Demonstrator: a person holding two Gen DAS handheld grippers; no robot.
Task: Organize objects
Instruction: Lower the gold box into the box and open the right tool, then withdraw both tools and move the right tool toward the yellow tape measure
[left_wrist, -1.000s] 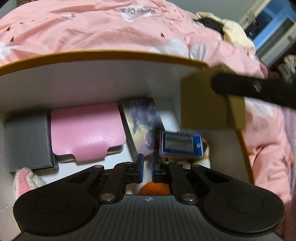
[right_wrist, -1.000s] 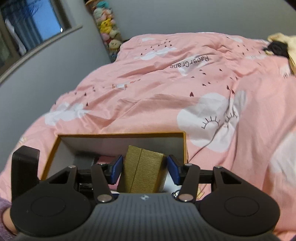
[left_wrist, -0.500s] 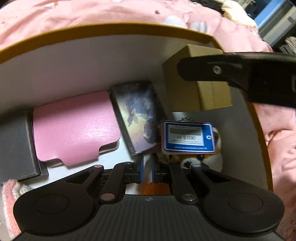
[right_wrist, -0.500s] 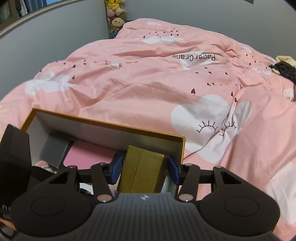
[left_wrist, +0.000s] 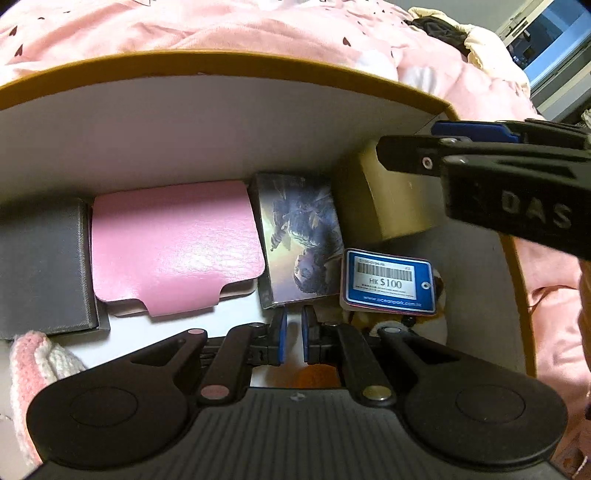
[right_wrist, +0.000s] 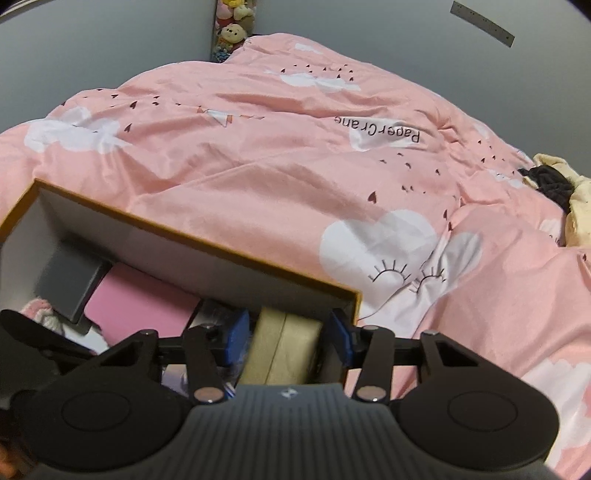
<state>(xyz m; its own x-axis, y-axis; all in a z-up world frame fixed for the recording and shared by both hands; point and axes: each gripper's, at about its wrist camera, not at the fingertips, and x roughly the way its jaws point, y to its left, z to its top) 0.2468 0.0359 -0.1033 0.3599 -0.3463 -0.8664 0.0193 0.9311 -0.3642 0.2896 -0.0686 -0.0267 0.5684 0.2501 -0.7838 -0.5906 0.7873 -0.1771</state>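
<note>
Gold box (right_wrist: 280, 350): small olive-gold carton, between the pads of the right claw (right_wrist: 286, 341), low in the far right corner of the storage box (left_wrist: 221, 122).
Long axis: running away from the right claw, along its fingers; a seam down the top face.
Right claw: jaws just closing in, yet a sliver of gap shows at each blue pad (right_wrist: 236, 334); looks released, not clenched on the carton.
Left claw (left_wrist: 291, 338): clenched on nothing, at the near wall, farther from the carton than the right.
Neighbours: picture-printed box (left_wrist: 299, 240) just beside the carton; blue price tag (left_wrist: 388, 282) on a plush toy (left_wrist: 437, 314) nearer the camera; pink case (left_wrist: 173, 247) and grey box (left_wrist: 42, 266) further left.
Edges: far wall and right wall close by the carton.
Open room: straight up and back; bed quilt (right_wrist: 295, 155) around.
</note>
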